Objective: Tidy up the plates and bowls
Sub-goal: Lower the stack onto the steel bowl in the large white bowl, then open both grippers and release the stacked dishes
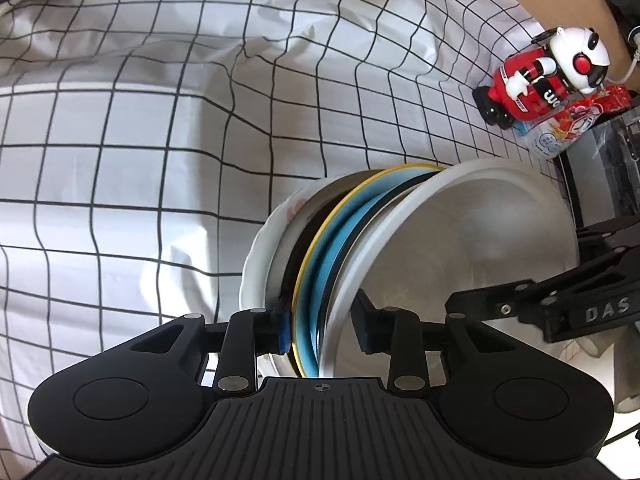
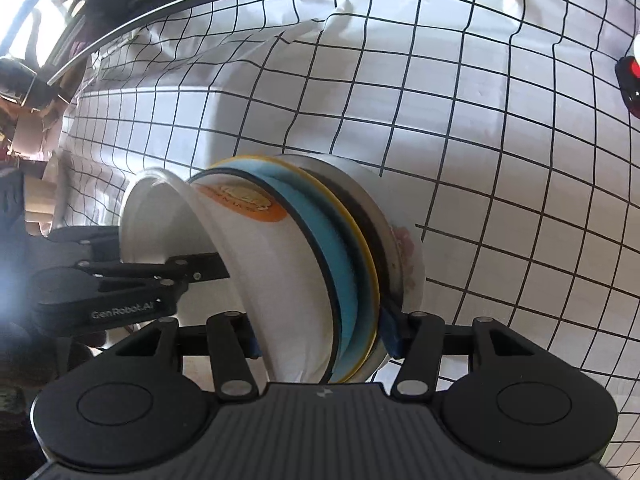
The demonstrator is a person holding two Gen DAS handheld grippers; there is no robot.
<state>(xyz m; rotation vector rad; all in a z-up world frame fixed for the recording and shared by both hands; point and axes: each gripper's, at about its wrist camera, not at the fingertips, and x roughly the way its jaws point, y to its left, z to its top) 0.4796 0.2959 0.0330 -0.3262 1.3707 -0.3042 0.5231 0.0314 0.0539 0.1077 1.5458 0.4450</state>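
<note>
A stack of plates and bowls (image 1: 320, 264) is held between both grippers above the checked cloth: a white flowered plate, a dark plate, a blue plate with a yellow rim (image 1: 336, 220) and a white bowl (image 1: 472, 240) on top. My left gripper (image 1: 322, 330) is shut on the stack's rim, one finger under it and one inside the white bowl. My right gripper (image 2: 322, 338) is shut on the opposite rim of the stack (image 2: 348, 264), where an orange-marked bowl (image 2: 256, 216) shows. Each gripper shows in the other's view.
A white cloth with a black grid (image 1: 120, 160) covers the table. A red and white toy robot (image 1: 548, 72) and a packet stand at the far right. A dark tray edge (image 2: 160, 8) lies at the back. A dark box (image 1: 600, 168) is on the right.
</note>
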